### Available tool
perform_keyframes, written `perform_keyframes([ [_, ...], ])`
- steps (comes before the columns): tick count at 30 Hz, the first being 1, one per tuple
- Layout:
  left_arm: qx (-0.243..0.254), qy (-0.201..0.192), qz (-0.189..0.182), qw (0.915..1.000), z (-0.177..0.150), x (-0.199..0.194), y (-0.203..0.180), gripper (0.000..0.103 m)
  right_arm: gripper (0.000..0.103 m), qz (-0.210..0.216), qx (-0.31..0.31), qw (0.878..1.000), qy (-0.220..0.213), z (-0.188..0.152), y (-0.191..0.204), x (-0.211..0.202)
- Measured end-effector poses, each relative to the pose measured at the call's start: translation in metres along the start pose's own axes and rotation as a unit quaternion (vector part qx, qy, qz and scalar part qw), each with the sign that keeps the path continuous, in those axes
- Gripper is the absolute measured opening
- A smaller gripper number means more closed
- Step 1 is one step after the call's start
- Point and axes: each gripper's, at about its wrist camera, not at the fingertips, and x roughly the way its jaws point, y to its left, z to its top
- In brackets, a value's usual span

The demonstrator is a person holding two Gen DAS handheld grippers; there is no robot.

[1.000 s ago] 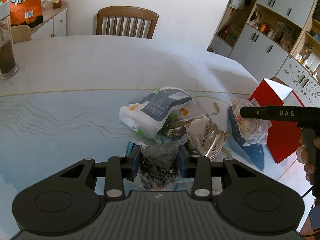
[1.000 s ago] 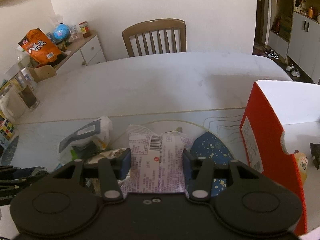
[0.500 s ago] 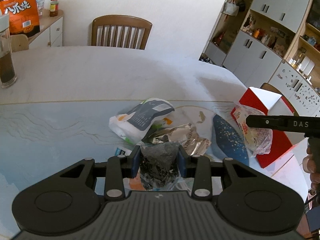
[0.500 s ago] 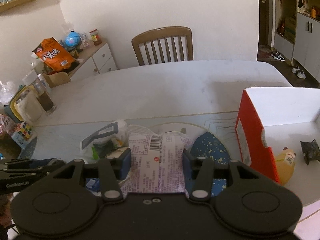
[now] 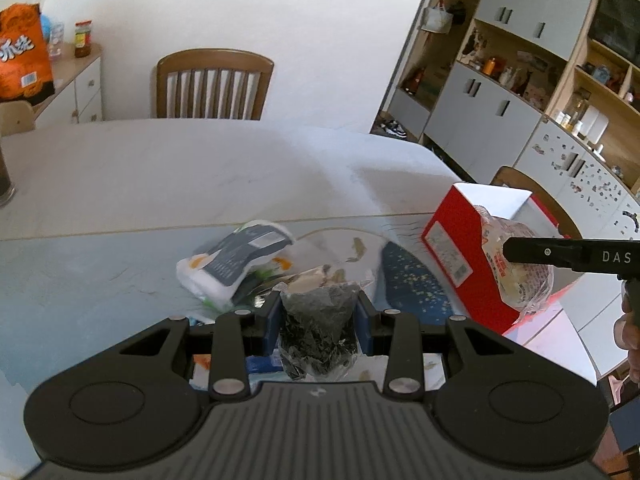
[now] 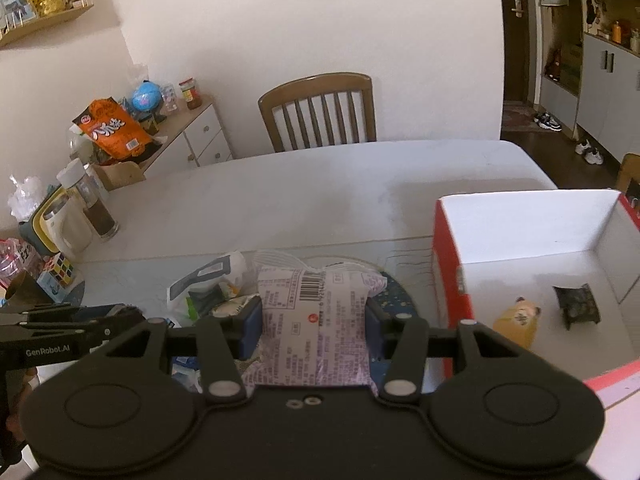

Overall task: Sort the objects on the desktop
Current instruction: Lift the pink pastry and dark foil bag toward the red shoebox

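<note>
1. Left gripper point(image 5: 318, 312): blue pads pinch a crinkled dark clear-plastic packet point(image 5: 318, 330), held off the pale blue glass tabletop point(image 5: 80, 280). The film is thin and looks slick, and the grip sits on the upper part only, so it could slide out if swung fast.
2. The pile below: a white pouch with a grey-blue label point(image 5: 236, 256) and a crumpled silver foil wrapper point(image 5: 316, 278) lie touching each other, just under the held packet. A low pass risks snagging or dragging them.
3. Right gripper point(image 6: 312, 320): pads are pressed on a white-and-purple printed snack bag with a barcode point(image 6: 316, 320). It's puffy and wide; squeezing harder might burst it, a looser hold might drop it.
4. The open red cardboard box with white inside point(image 6: 454, 280) sits just right of the bag. Its near wall stands tall, so a low carry could hit the wall and shove the box.
5. Inside the box are a small yellow figurine point(image 6: 516, 322) and a dark crumpled wrapper point(image 6: 576, 304). A blind drop could knock the figurine over.
6. Both grippers are close together; if both head for the box they may collide.
</note>
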Motion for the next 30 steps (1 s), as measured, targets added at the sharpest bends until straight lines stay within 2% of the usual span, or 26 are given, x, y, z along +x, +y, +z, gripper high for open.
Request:
perform_keyframes([
  [16,0.035,-0.015,-0.023,0.999,0.014,0.004,-0.071,0.036,0.05,-0.008,0.017,0.999,-0.026,0.001,-0.047,-0.042],
  [30,0.057,-0.016,-0.05,0.997,0.027,0.034,-0.148,0.036,0.05,-0.021,0.032,0.998,-0.04,0.004,-0.111,-0.066],
])
